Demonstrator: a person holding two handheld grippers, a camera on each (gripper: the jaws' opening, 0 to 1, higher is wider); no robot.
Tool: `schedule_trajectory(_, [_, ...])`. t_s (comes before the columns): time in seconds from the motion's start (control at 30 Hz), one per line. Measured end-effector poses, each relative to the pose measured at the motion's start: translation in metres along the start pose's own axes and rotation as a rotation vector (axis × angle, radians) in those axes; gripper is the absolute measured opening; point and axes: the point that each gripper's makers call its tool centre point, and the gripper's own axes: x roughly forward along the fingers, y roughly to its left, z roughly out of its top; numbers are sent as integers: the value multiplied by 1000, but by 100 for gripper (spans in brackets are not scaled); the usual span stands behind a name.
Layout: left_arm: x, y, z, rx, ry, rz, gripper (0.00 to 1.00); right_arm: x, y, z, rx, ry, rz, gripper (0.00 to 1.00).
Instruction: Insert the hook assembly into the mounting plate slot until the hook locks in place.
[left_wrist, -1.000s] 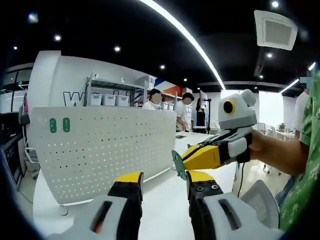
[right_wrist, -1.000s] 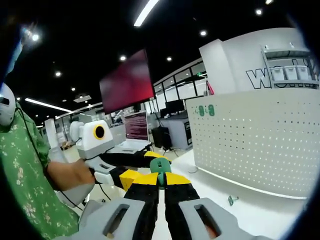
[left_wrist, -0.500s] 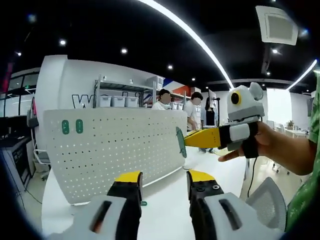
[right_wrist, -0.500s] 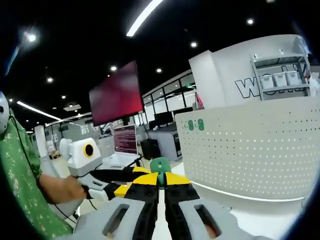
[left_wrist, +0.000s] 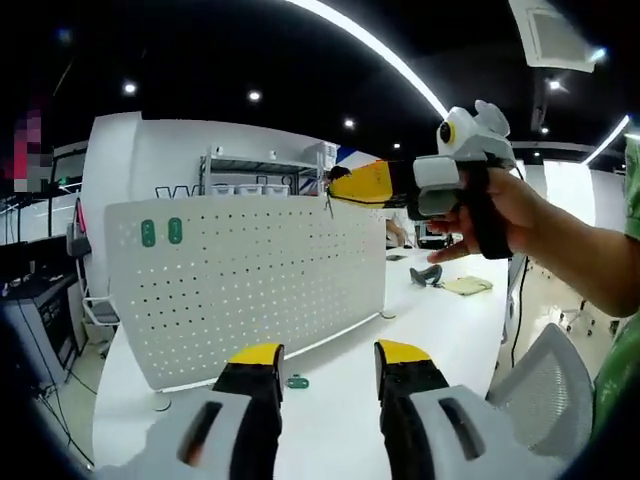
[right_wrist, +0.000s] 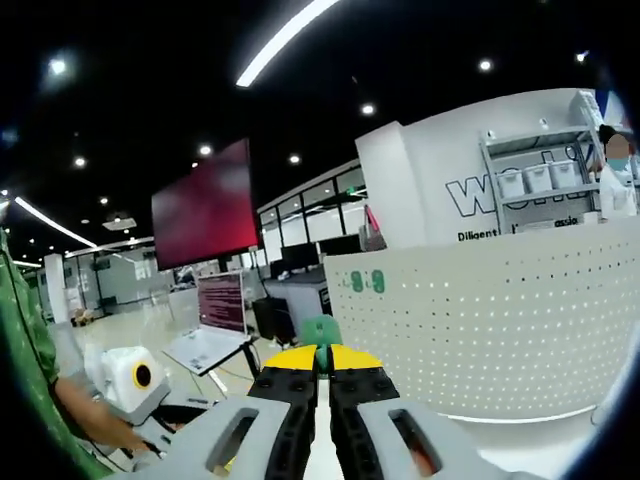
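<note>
The green hook assembly (right_wrist: 320, 330) is pinched between the yellow-tipped fingers of the right gripper (right_wrist: 320, 358), its rounded head standing up just past the fingertips and its long axis running forward along the fingers. In the left gripper view the same gripper (left_wrist: 345, 185) is held high by a hand (left_wrist: 500, 215), fingers pressed together and pointing toward the top edge of the mounting plate (left_wrist: 250, 285); the piece at their tips is too small and dark there to read, but it sits just at the plate's upper rim.

The mounting plate is a white perforated panel standing upright on the white counter (left_wrist: 340, 420), curved slightly, with rows of small holes across its face. Two green oval pieces (left_wrist: 161, 232) sit side by side near its upper corner; they also appear in the right gripper view (right_wrist: 363, 283), on the plate (right_wrist: 500, 330) that spreads to the right of the fingers.

A small green part (left_wrist: 296, 381) lies flat on the counter just in front of the plate's foot, between the spread fingers of the left gripper (left_wrist: 322, 365), which are apart and hold nothing.

Farther along the counter lie a dark object (left_wrist: 427, 274) and a yellowish sheet (left_wrist: 466, 286). Behind the plate stands a shelf of white bins (left_wrist: 250, 180), and a large reddish screen (right_wrist: 205, 215) hangs in the right gripper view.
</note>
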Motion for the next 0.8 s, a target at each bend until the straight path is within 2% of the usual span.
schedule_trajectory(0.23, [-3,-6,1,56,-22,15,39,12,-13,11,2,-28,-66,1])
schedule_trajectory(0.57, [-5,-11,-10,43,-21,-4,42,28,-34,25,-30,-73,-157,1])
schedule_trajectory(0.8, [-5,-6,-17,31,-15,1,43,42,-48,33,-71,-93,-216,1])
